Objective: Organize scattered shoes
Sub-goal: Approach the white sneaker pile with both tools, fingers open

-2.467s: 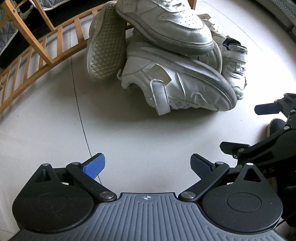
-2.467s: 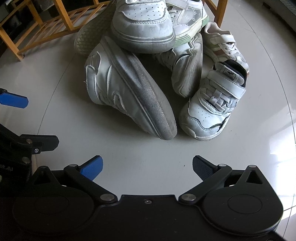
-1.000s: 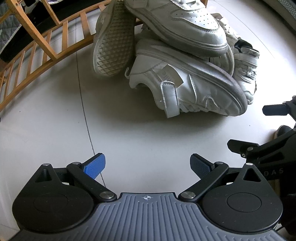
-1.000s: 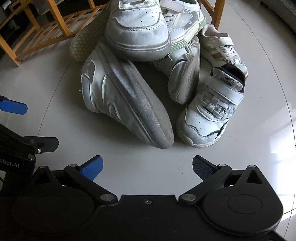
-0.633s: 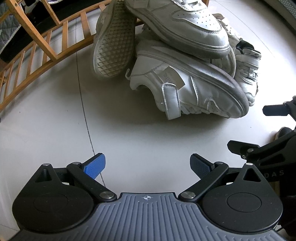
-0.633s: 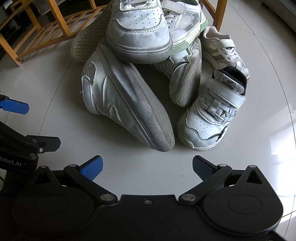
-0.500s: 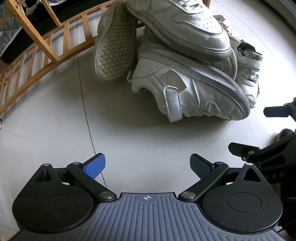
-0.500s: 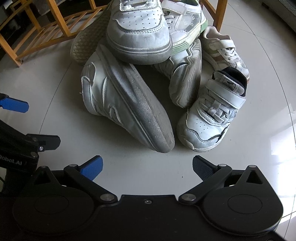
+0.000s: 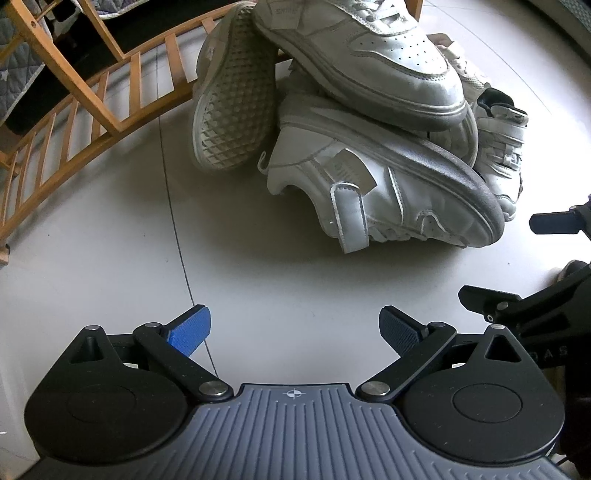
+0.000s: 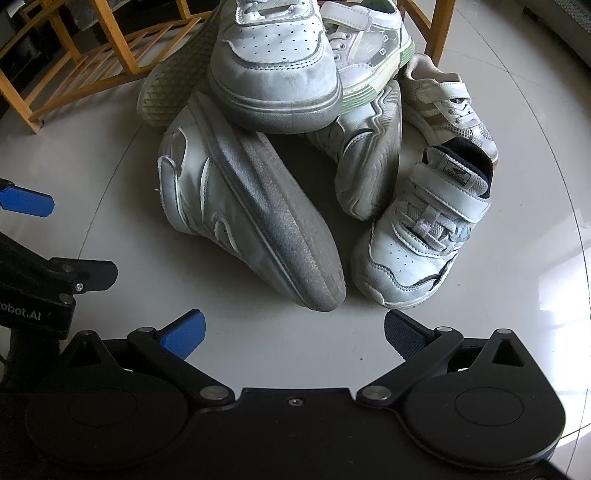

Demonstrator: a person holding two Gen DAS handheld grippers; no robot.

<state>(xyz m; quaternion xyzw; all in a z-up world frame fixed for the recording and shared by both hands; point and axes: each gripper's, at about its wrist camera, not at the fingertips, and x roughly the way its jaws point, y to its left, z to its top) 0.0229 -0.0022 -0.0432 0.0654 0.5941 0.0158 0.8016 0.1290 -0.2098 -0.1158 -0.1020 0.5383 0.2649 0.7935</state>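
Observation:
A heap of white shoes lies on the pale floor. A big sneaker [image 10: 273, 62] tops the heap; under it a strap sneaker [image 10: 236, 206] lies on its side, grey sole up, seen also as the strap sneaker [image 9: 373, 192]. A waffle-soled shoe [image 9: 232, 103] leans against the rack. A small child's strap shoe [image 10: 424, 236] stands at the right front. My left gripper [image 9: 295, 328] is open and empty, short of the heap. My right gripper [image 10: 295, 330] is open and empty just before the tipped sneaker's toe.
A wooden slatted shoe rack [image 9: 92, 107] stands at the back left, and its leg [image 10: 436, 29] rises behind the heap. A green-soled shoe [image 10: 373, 48], a brown-striped child's shoe [image 10: 447, 99] and a sideways shoe [image 10: 369, 166] fill the heap's right side. Bare floor [image 9: 110, 236] spreads left.
Both grippers have moved closer to the heap, which now looks larger in both views. Both stay open and no shoe has moved.

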